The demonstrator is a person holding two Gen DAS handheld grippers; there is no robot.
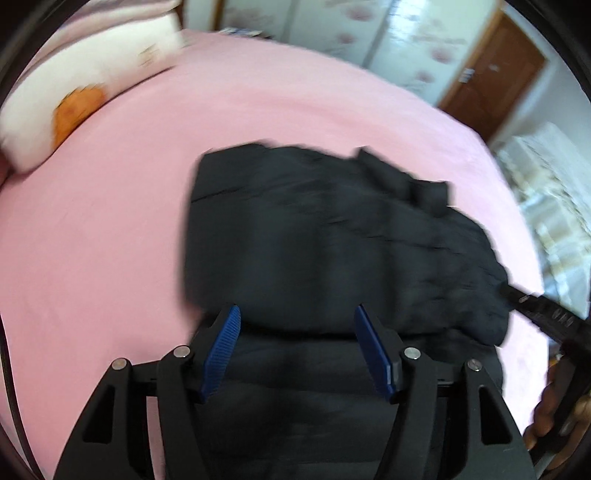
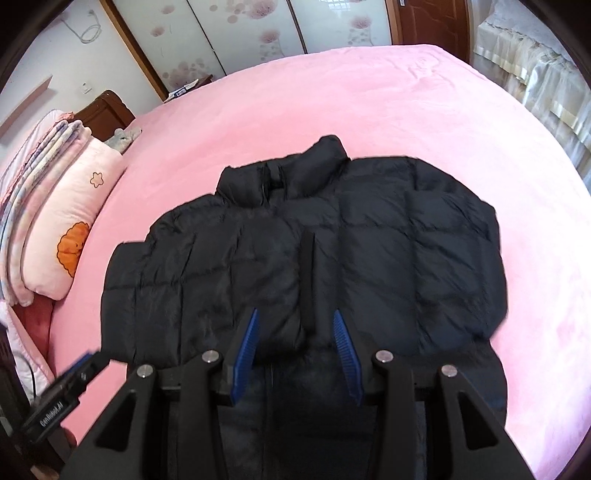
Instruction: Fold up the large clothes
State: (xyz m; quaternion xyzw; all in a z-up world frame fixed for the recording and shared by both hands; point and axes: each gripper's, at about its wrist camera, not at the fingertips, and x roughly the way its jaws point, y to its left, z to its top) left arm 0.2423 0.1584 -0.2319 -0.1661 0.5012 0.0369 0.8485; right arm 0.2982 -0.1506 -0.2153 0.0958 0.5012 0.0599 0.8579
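- Pink sheet [image 2: 388, 110] covers a wide bed, with a flowered wardrobe [image 2: 258, 33] and a brown door behind it and a stack of pillows [image 2: 70, 229] along the left edge
- Black puffer jacket [image 2: 314, 251] lies flat near the middle of the bed, collar [image 2: 325, 162] toward the wardrobe, hem toward the person, a dark strip that looks like the zip placket running down its front
- Quilted and padded, it is judged soft, light for its bulk and springy; the smooth shell would likely slide on itself and puff back open after a fold
- Best holds appear to be the firmer edges: hem corners, sleeve ends, shoulder seams or collar, pinching through both layers rather than the slick padded middle
- Left gripper [image 1: 295, 314] hangs above the near hem with its blue pads standing wide apart and nothing between them; this view is blurred
- Right gripper [image 2: 295, 317] hovers over the lower front by the placket, its pads moderately apart, straddling the placket in view but not seen pinching any cloth
- A hand [image 1: 554, 417] on the right gripper's handle shows at the left view's right edge
- No containers are visible; nothing here holds other things apart from the bed itself
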